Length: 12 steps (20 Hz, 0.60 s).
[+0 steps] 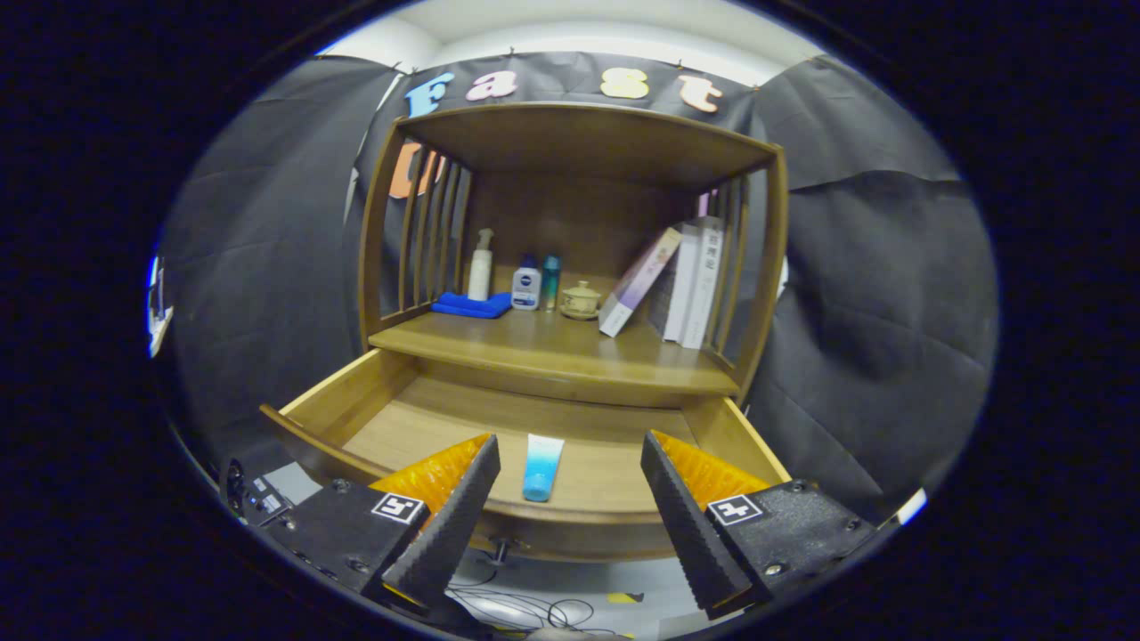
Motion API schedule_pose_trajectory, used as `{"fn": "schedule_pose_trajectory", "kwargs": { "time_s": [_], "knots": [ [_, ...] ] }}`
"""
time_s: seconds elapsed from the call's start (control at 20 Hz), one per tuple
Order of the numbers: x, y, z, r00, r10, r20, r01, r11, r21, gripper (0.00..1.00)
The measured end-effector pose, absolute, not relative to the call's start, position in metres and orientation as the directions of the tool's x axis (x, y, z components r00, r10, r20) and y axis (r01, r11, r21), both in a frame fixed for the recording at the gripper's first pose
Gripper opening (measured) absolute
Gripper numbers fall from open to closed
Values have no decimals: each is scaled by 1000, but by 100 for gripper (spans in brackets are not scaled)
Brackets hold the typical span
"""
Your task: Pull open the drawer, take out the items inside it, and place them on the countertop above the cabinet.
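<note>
The wooden drawer (pixel 356 401) of the cabinet stands pulled out below the countertop (pixel 552 352). A blue and white tube (pixel 541 466) lies on the drawer floor near the front wall, cap toward me. My gripper (pixel 570 499) hovers above the drawer's front edge with its black ridged fingers (pixel 454 525) spread wide apart. The tube lies between the fingers and just ahead of them, and nothing is held.
On the countertop stand a white pump bottle (pixel 481 264), a blue cloth (pixel 472 305), two small bottles (pixel 527 283), a lidded cup (pixel 581 300) and leaning books (pixel 686 280). A slatted shelf frame (pixel 588 142) roofs it. Cables (pixel 525 610) lie on the floor below.
</note>
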State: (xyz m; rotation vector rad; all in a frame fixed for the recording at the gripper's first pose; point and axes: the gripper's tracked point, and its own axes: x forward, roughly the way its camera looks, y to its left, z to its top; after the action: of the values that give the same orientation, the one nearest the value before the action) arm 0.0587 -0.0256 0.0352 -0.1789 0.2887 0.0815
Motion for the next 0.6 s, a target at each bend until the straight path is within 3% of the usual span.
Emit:
{"fn": "schedule_pose_trajectory", "kwargs": {
  "time_s": [0.2,0.35,0.6],
  "knots": [
    [112,-7,37,880,146,-453,-206,975,-87,100],
    [157,-5,20,815,121,-566,-214,972,-101,100],
    [199,-5,-34,621,92,-778,-208,977,-50,97]
  ]
}}
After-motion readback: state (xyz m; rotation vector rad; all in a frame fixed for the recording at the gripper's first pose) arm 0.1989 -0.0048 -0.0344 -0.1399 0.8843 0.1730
